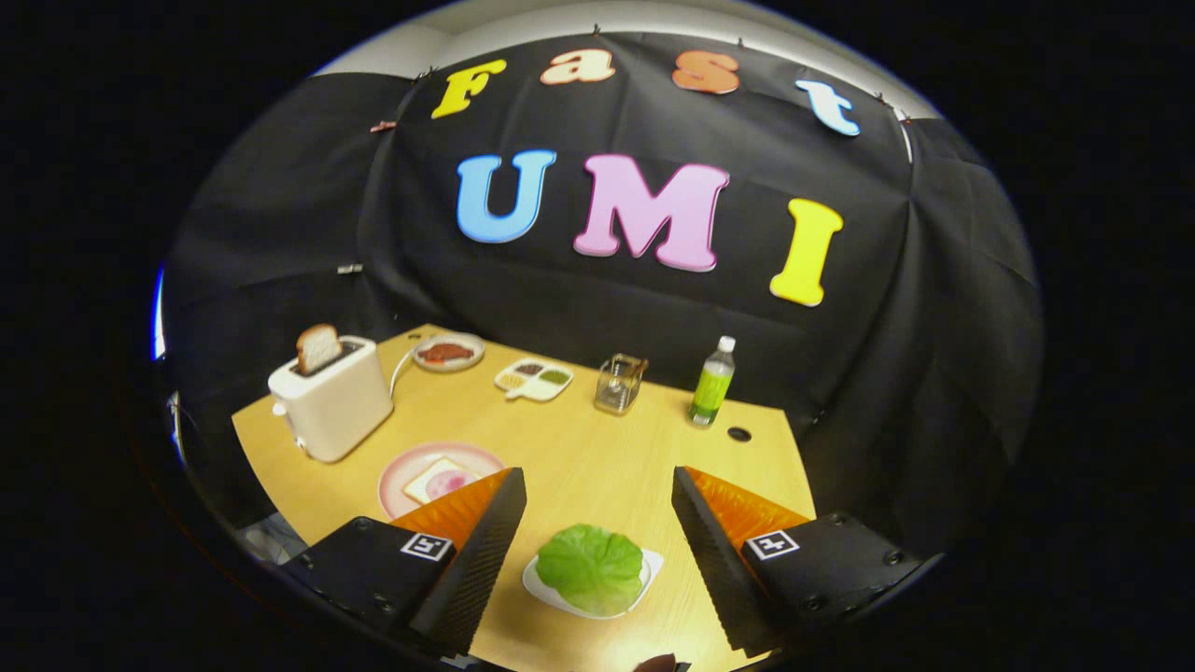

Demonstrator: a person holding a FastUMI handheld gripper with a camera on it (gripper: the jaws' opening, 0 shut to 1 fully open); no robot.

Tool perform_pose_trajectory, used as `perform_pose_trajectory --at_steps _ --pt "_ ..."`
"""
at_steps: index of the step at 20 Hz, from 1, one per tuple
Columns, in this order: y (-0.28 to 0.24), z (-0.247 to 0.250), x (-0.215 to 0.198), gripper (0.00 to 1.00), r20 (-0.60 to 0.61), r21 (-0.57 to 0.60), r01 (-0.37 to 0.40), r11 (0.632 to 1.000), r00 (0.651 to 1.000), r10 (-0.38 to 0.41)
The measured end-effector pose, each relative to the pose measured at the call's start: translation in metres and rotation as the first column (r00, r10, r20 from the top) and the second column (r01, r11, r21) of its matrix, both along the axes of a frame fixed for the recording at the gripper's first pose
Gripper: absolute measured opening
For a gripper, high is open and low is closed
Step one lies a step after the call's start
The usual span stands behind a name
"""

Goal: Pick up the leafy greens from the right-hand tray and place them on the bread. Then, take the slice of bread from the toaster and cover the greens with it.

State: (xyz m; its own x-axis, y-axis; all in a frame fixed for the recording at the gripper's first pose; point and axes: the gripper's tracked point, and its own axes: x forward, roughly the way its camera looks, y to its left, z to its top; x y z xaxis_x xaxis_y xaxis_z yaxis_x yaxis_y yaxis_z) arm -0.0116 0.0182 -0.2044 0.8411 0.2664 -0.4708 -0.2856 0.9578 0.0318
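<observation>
A green leaf of lettuce [590,567] lies on a small white tray [651,567] on the wooden table, low between my fingers. My gripper [597,481] hangs above it, open, with nothing between its fingers. Just beyond the left finger sits a pink plate [403,474] holding a slice of bread [439,481] with a pink filling on top. Farther back on the left stands a white toaster [332,399] with a slice of bread [318,348] sticking up out of its slot.
Along the back of the table stand a plate of dark red food [448,353], a white divided dish [533,380], a clear glass container [620,384] and a green bottle [712,382]. A dark hole [739,434] sits near the bottle.
</observation>
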Motion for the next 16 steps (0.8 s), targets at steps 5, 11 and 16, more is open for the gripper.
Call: perform_pose_trajectory --at_steps 5,11,16 --pt "-0.003 -0.088 -0.005 0.97 -0.198 -0.039 -0.117 0.992 0.974 0.107" --pt "-0.001 -0.159 0.003 0.95 -0.381 -0.003 -0.149 0.989 0.915 0.137" --pt "0.01 -0.199 0.005 0.89 -0.477 -0.009 -0.188 0.982 0.864 0.161"
